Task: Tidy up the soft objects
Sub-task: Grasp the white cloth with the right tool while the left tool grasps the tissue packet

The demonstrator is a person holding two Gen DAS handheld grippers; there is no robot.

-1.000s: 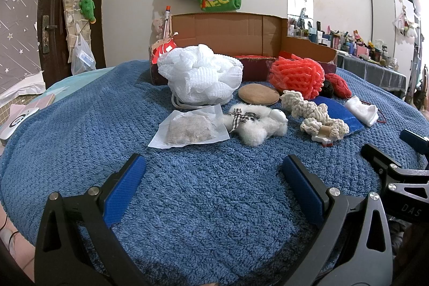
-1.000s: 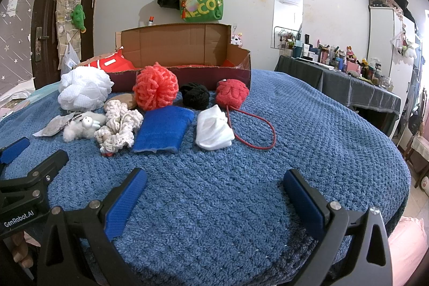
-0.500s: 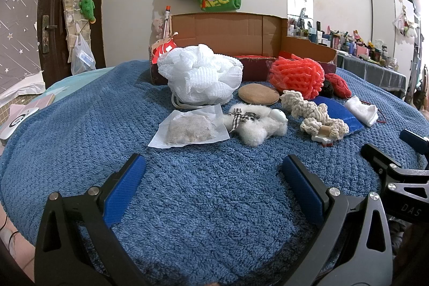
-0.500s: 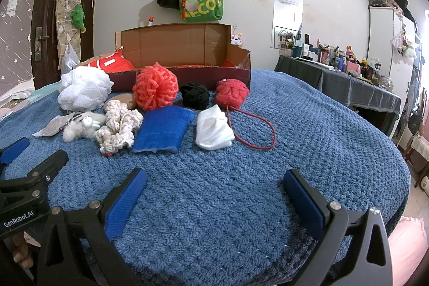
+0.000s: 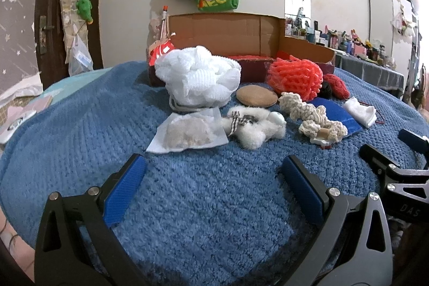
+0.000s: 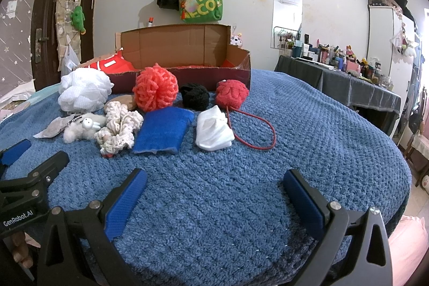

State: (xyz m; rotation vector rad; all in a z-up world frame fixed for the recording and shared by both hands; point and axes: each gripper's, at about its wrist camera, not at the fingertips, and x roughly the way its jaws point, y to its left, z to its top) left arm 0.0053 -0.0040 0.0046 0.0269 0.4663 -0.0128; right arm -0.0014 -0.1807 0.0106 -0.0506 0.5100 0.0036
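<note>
Soft things lie in a loose row on a blue knitted blanket (image 6: 308,125): a white mesh pouf (image 5: 198,77), a clear bag of stuffing (image 5: 190,132), a white plush animal (image 5: 254,125), a cream knotted rope (image 5: 311,114), a blue sponge cloth (image 6: 163,129), a white cloth (image 6: 213,132), an orange pouf (image 6: 155,89), a black yarn ball (image 6: 194,95) and a red knitted pouch (image 6: 232,93) with a red cord. An open cardboard box (image 6: 177,50) stands behind them. My left gripper (image 5: 214,186) and right gripper (image 6: 214,195) are open and empty, short of the row.
A flat round tan pad (image 5: 256,96) lies between the white and orange poufs. A cluttered grey-draped table (image 6: 348,82) stands at the right. A door (image 6: 48,18) is at the far left. Bags hang on the wall (image 6: 201,2) behind the box.
</note>
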